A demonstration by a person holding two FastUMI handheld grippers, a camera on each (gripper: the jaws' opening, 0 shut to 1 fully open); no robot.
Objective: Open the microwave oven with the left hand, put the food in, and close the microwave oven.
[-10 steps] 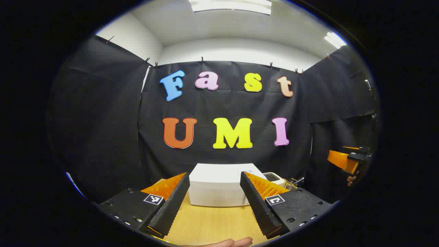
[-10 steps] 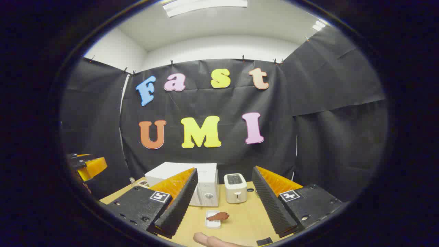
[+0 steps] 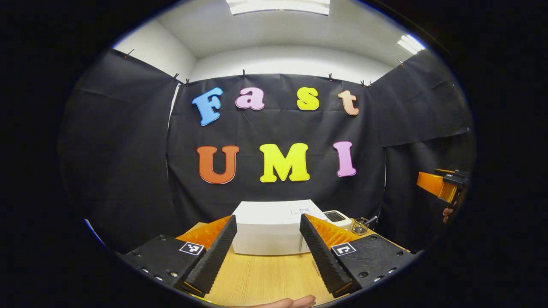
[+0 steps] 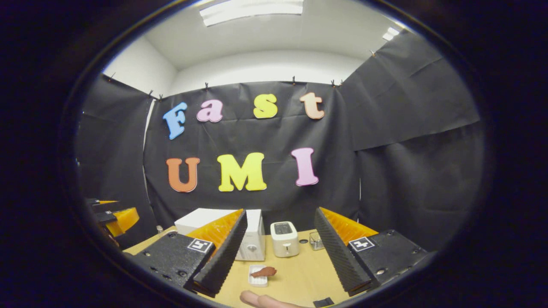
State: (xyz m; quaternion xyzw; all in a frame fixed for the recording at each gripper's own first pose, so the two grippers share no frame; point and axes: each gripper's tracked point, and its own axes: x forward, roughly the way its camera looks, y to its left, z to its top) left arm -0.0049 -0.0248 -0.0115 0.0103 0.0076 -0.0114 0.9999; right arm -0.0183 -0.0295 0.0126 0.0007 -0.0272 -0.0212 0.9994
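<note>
A white microwave oven (image 3: 272, 229) stands shut at the back of the wooden table (image 3: 257, 278), straight ahead of my left gripper (image 3: 267, 252), which hangs open above the table with nothing between its fingers. In the right gripper view the microwave oven (image 4: 252, 241) is partly behind a finger. A brown piece of food (image 4: 264, 271) lies on a small white tray (image 4: 258, 278) on the table in front of it. My right gripper (image 4: 278, 256) is open and empty, above the table's near side. Each gripper also appears at the edge of the other's view.
A white toaster (image 4: 284, 238) stands right of the microwave oven, with a small wire holder (image 4: 316, 241) beside it. A fingertip (image 4: 257, 298) rests at the table's near edge. Black cloth walls close the booth behind and on both sides.
Both views have shifted slightly: the microwave oven, the toaster and the food tray appear a little farther off and lower. Both grippers stay open.
</note>
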